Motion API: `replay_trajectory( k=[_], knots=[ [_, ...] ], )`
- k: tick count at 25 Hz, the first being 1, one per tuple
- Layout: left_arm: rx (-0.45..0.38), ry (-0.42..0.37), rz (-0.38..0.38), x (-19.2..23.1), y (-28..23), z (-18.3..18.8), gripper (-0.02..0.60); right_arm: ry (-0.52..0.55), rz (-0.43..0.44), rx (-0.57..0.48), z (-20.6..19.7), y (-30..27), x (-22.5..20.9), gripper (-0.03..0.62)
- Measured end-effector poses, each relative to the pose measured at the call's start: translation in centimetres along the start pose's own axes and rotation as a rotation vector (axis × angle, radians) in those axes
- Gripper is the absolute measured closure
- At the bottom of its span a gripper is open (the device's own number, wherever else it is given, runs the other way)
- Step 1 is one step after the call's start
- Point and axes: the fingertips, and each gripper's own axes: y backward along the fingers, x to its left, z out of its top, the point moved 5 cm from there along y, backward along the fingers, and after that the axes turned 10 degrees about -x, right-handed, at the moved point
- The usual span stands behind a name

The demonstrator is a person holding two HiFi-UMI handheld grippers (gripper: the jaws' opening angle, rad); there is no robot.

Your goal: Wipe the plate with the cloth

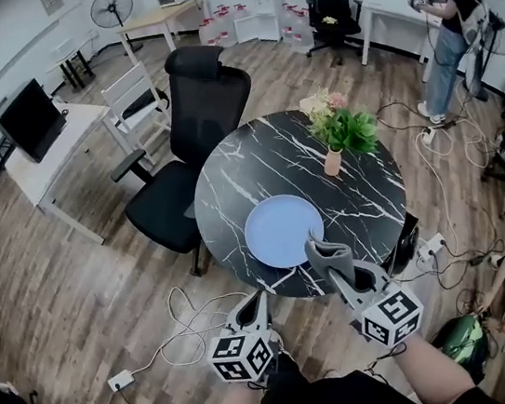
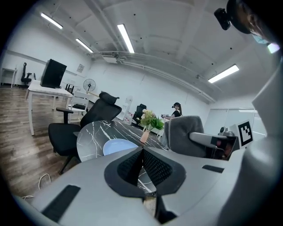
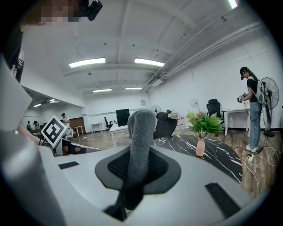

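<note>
**A:** Head view first. Where's the plate?

**B:** The plate (image 1: pixel 282 229) lies flat on the near part of the marble table (image 1: pixel 265 161), close to its near edge. It's round, so it has no long axis to line up with.

**A:** And the tools?

**B:** The right gripper (image 1: pixel 337 273) is at the table's near edge, clamped on the grey cloth (image 1: pixel 324 251). The cloth sticks out past the tips, up the picture towards the plate's near-right rim. I can't tell whether it touches the rim or hangs above it. The left gripper (image 1: pixel 262 298) is just off the table's near edge, so it is farther from the plate than the right.

**A:** Left gripper view?

**B:** Its jaws are pressed together with nothing between them. The plate (image 2: pixel 119 146) lies ahead and slightly left of them on the table (image 2: pixel 95 132). The cloth (image 2: pixel 185 134) stands off to the right.

**A:** Right gripper view?

**B:** The pads pinch the cloth (image 3: pixel 140 137), folded into a thick strip. Its long axis runs along the jaws and points out over the table (image 3: pixel 221 152). The strip hides the plate here.

**A:** So the next move?

**B:** I judge the right gripper needs to go forward and down, bringing the cloth's free end onto the plate.
</note>
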Motion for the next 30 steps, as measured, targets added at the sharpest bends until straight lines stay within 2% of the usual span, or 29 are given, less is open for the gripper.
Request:
replay_trajectory(
  k=[7,13,25,30],
  knots=[
    [0.087,0.032,-0.031,4.5,-4.0,-0.2,0.561,-0.017,-0.055,0.031,-0.7,-5.1,-0.8,0.536],
    [0.172,0.092,-0.047,8.6,-7.4,-0.8,0.561,-0.044,-0.113,0.077,-2.3,-9.0,-1.3,0.536],
    [0.376,0.186,-0.068,15.1,-14.3,-5.4,0.558,-0.094,-0.213,0.178,-7.2,-16.1,-2.8,0.536],
    [0.467,0.242,-0.057,16.4,-15.7,-7.3,0.489,-0.104,-0.242,0.221,-8.3,-17.4,-2.8,0.536]
  ],
)
